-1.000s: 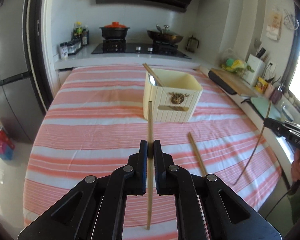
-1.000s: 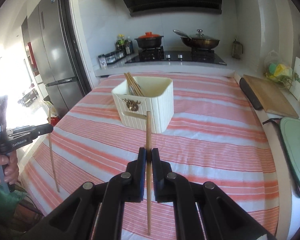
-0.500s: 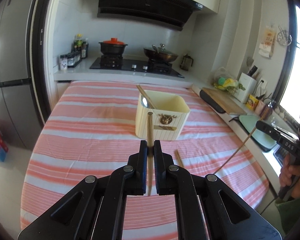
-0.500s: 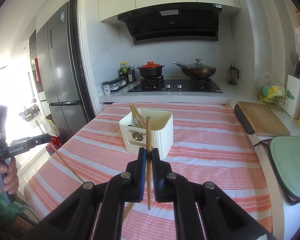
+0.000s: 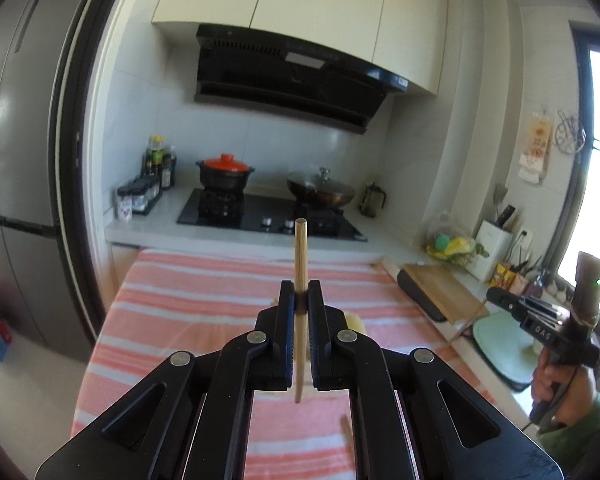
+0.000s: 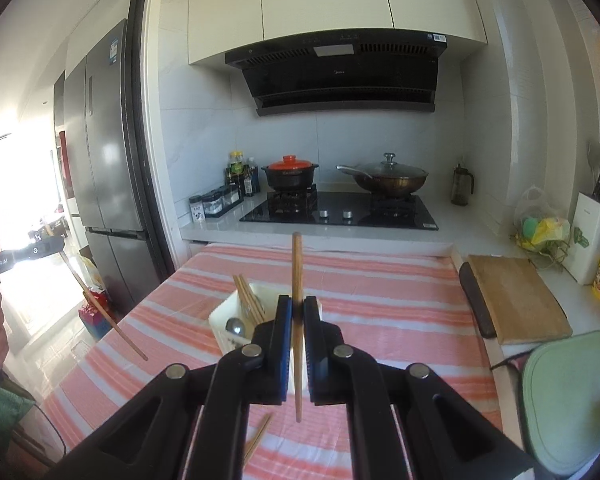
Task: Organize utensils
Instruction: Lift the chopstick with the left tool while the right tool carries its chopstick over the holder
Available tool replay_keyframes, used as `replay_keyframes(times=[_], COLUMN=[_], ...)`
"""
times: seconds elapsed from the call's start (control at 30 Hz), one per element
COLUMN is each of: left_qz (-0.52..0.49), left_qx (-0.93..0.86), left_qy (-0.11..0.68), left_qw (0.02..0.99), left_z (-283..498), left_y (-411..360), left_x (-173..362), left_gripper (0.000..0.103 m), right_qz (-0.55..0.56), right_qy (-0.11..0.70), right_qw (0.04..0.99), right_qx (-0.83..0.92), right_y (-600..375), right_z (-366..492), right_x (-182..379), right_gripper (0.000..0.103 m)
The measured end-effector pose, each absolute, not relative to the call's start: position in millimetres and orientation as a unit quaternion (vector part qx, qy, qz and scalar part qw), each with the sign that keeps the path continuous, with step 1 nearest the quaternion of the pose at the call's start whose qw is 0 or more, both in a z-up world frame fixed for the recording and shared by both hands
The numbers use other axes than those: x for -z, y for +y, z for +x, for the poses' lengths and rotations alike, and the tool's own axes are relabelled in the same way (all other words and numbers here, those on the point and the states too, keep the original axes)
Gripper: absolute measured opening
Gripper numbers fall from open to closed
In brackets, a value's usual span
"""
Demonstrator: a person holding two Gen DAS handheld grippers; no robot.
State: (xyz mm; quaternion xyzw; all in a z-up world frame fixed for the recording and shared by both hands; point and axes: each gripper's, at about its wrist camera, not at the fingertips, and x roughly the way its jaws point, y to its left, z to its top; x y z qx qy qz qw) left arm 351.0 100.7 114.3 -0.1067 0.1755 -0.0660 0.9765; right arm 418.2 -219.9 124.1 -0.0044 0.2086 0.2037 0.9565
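The left claw (image 5: 300, 304) is pinching a light wooden chopstick (image 5: 300, 264) between its pressed-together jaws, the stick standing nearly upright with its top end above the pads and its lower end hanging free below. The right claw (image 6: 298, 308) is gripping a darker chopstick (image 6: 297, 280) in the same way, also close to vertical. Both claws are hovering above the striped desk (image 6: 400, 320), clear of its surface.

Ahead of the right claw, partly hidden behind its jaws, the white utensil holder (image 6: 228, 320) is sitting on the desk, already carrying a few chopsticks (image 6: 248, 300) and a spoon (image 6: 236, 326). One more loose chopstick (image 6: 256, 440) is lying on the cloth below the claws.

The risk from here is in the drop. Each stick is being held at a single narrow point, so it could be pivoting in the pads while travelling and arriving slanted. A slanted tip could be catching the holder's rim or jamming against the sticks already leaning inside, tipping the light holder or letting the stick fall outside. With both claws heading for one small opening, the two sticks could also be clashing.
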Motion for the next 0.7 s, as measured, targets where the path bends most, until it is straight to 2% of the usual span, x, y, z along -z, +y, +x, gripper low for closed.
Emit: replay_keyframes(times=[0.13, 0.3, 0.43, 0.63, 0.67, 0.7], left_qz=[-0.115, -0.138, -0.151, -0.135, -0.132, -0.133], left_qx=[0.056, 0.05, 0.063, 0.069, 0.064, 0.06], left_qy=[0.161, 0.221, 0.297, 0.377, 0.38, 0.381], left_qw=[0.979, 0.964, 0.941, 0.914, 0.913, 0.913], left_z=[397, 466, 512, 553, 556, 558], left_y=[91, 80, 70, 47, 44, 44], left_x=[-124, -86, -38, 11, 14, 16], left_gripper=[0.005, 0.005, 0.005, 0.005, 0.009, 0.022], right_qz=[0.003, -0.002, -0.035, -0.069, -0.068, -0.063], right_qy=[0.162, 0.16, 0.215, 0.347, 0.361, 0.371], right_qw=[0.963, 0.961, 0.949, 0.902, 0.897, 0.893], right_qx=[-0.214, -0.227, -0.23, -0.248, -0.246, -0.245], right_y=[-204, -177, -152, -115, -111, -107], right_z=[445, 486, 527, 584, 590, 594], right_x=[-150, -141, -105, -36, -28, -21], right_gripper=[0.006, 0.006, 0.006, 0.006, 0.007, 0.007])
